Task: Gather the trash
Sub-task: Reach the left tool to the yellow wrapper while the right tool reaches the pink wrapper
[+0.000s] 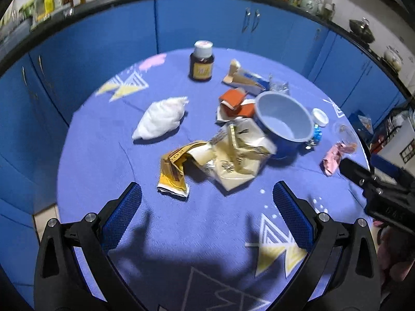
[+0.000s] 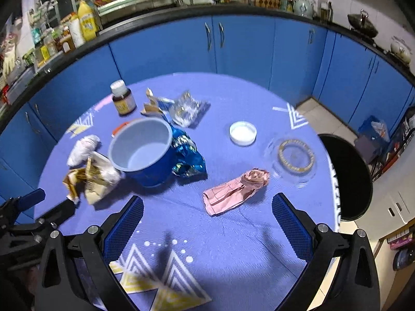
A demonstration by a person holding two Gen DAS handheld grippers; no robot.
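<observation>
A blue pot [image 1: 284, 120] [image 2: 144, 147] stands on the round table, empty inside. Trash lies around it: a cream and gold wrapper [image 1: 220, 158] [image 2: 93, 175], a white crumpled tissue [image 1: 160, 118] [image 2: 83, 147], orange packets [image 1: 234, 102], a torn carton [image 1: 245, 77] [image 2: 154, 105], a shiny blue wrapper [image 2: 186, 154] and a pink crumpled paper [image 2: 234, 190] [image 1: 333, 156]. My left gripper [image 1: 207, 208] is open and empty, just short of the gold wrapper. My right gripper [image 2: 207, 219] is open and empty, just short of the pink paper.
A brown medicine bottle [image 1: 201, 62] [image 2: 122, 98], a white lid [image 2: 243, 133], a clear glass dish [image 2: 294, 156] and clear plastic packaging [image 2: 188, 110] also sit on the purple tablecloth [image 1: 103, 155]. Blue cabinets [image 2: 243, 49] ring the table. A black stool [image 2: 347, 176] stands at the right.
</observation>
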